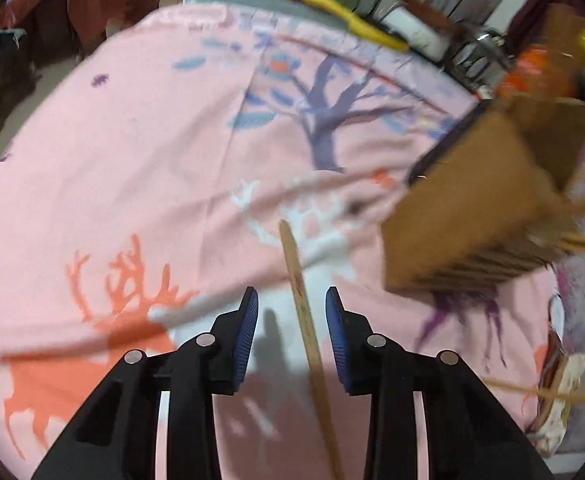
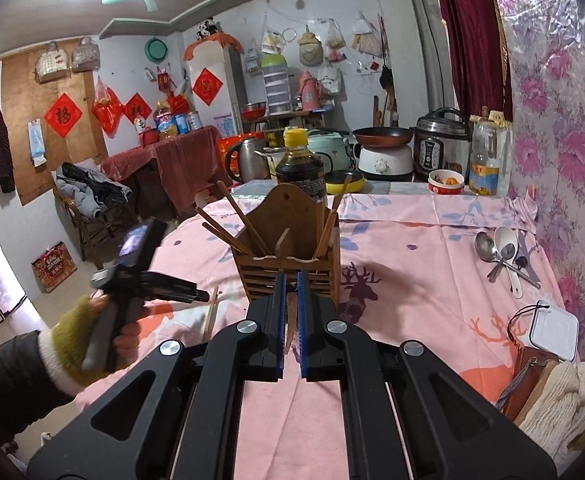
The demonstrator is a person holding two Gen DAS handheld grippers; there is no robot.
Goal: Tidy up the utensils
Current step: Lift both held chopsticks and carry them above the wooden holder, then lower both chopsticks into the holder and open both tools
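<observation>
A wooden utensil holder (image 2: 288,248) stands on the pink tablecloth (image 2: 412,280) with several chopsticks in it; it shows blurred at the right of the left wrist view (image 1: 476,208). My left gripper (image 1: 292,300) is open, its fingers either side of a loose wooden chopstick (image 1: 304,320) lying on the cloth. That gripper (image 2: 196,296) and chopstick (image 2: 211,314) also show at the left of the right wrist view. My right gripper (image 2: 291,280) is shut on a wooden utensil (image 2: 291,320), just in front of the holder.
Metal and white spoons (image 2: 500,256) lie at the table's right side. A white lidded box (image 2: 552,328) and folded cloths (image 2: 552,396) sit at the near right. A sauce bottle (image 2: 300,164), kettle, cookers and a bowl stand along the far edge.
</observation>
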